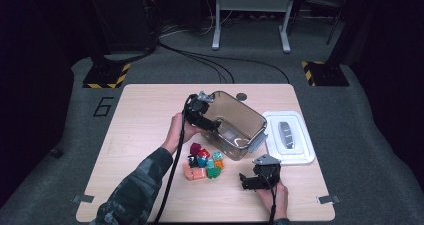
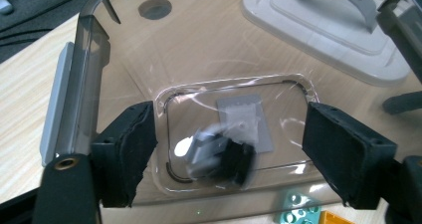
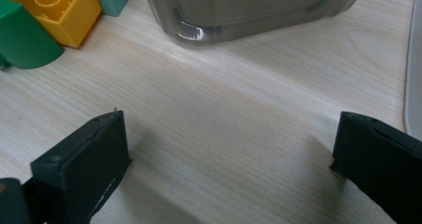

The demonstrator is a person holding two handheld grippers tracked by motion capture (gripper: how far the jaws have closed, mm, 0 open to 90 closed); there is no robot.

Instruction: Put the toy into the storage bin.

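Tongs on the left (image 2: 229, 154) gape empty over the clear bin's rim (image 2: 89, 50); right tongs (image 3: 226, 164) gape above bare table (image 3: 224, 109)

A blurred grey-and-black thing (image 2: 219, 154) lies in the clear container (image 2: 94, 59).

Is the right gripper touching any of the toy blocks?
Apart. The right gripper view shows the right gripper open over bare table, with the toy blocks well beyond its jaws.

Glossy clear plastic container (image 1: 236, 124) on a matt, pale wood-grain table (image 1: 145, 115).
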